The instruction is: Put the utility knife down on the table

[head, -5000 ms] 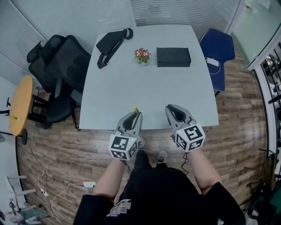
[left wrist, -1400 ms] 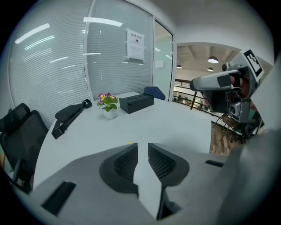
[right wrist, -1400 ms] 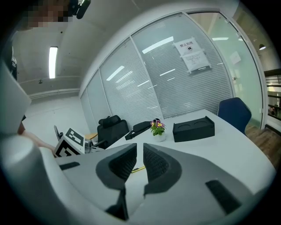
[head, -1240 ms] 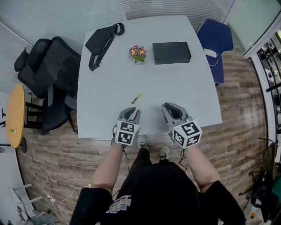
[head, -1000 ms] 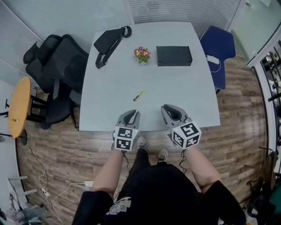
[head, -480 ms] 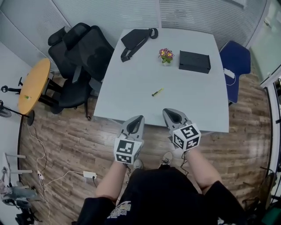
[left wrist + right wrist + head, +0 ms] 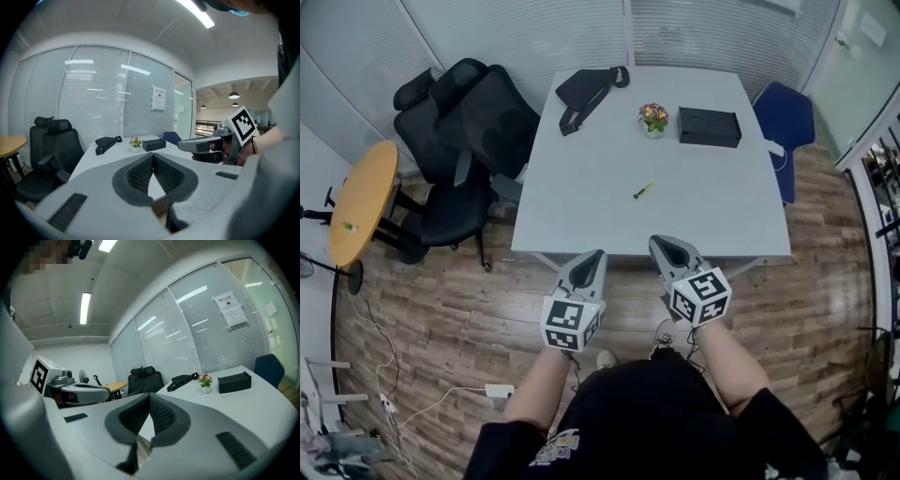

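Note:
The yellow utility knife [image 7: 643, 189] lies on the pale grey table [image 7: 581, 206], near its middle, untouched by either gripper. My left gripper [image 7: 596, 253] hangs off the table's near edge over the wooden floor, jaws shut and empty. My right gripper [image 7: 658, 242] sits beside it, also shut on nothing, just short of the near edge. The left gripper [image 7: 152, 155] and the right gripper [image 7: 149, 396] show their jaw tips meeting in their own views; the knife is hidden there.
At the table's far side sit a black pouch [image 7: 581, 89], a small flower pot [image 7: 653, 118] and a black box [image 7: 709, 127]. Black office chairs [image 7: 473, 127] stand to the left, a blue chair [image 7: 785, 122] to the right, a round wooden table [image 7: 358, 202] far left.
The knife was held in my left gripper five seconds ago; it now lies on the table. Both grippers and the person have backed away from the table edge.

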The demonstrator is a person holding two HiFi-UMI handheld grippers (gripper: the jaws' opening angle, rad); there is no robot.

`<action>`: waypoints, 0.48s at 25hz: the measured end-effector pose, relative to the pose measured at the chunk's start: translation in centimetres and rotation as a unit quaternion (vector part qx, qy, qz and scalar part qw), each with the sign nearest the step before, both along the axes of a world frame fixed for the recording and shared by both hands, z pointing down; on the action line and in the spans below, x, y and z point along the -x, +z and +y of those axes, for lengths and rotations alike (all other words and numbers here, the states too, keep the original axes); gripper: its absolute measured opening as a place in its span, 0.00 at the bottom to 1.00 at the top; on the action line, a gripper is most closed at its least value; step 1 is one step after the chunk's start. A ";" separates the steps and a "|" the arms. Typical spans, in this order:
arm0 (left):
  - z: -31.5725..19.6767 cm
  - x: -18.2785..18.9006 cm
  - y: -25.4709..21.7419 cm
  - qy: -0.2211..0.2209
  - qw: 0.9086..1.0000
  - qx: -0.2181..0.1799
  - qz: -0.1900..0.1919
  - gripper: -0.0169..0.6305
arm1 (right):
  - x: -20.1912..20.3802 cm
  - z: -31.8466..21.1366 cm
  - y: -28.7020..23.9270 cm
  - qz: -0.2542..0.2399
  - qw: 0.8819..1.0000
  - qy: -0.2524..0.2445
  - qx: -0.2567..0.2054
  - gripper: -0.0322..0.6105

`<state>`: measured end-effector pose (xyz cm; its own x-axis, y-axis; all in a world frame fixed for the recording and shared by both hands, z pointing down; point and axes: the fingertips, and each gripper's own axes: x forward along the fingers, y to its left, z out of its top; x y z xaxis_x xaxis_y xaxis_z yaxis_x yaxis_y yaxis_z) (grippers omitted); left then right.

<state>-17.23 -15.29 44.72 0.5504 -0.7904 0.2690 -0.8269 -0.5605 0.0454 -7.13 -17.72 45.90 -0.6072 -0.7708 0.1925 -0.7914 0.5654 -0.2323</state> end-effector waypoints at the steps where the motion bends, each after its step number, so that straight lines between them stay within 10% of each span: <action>1: 0.4 0.4 -0.2 0.011 1.000 -0.002 0.002 0.03 | 0.1 0.7 -0.4 -0.002 1.000 0.014 -0.003 0.05; 12: 5.4 -0.3 -1.8 0.135 0.989 -0.041 0.041 0.03 | -2.5 9.9 -3.0 0.026 0.987 0.157 -0.035 0.05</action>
<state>-16.91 -9.88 42.97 0.7615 -0.6293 0.1553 -0.6423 -0.7647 0.0505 -4.58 -7.87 42.91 -0.3277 -0.9318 0.1561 -0.9398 0.3045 -0.1554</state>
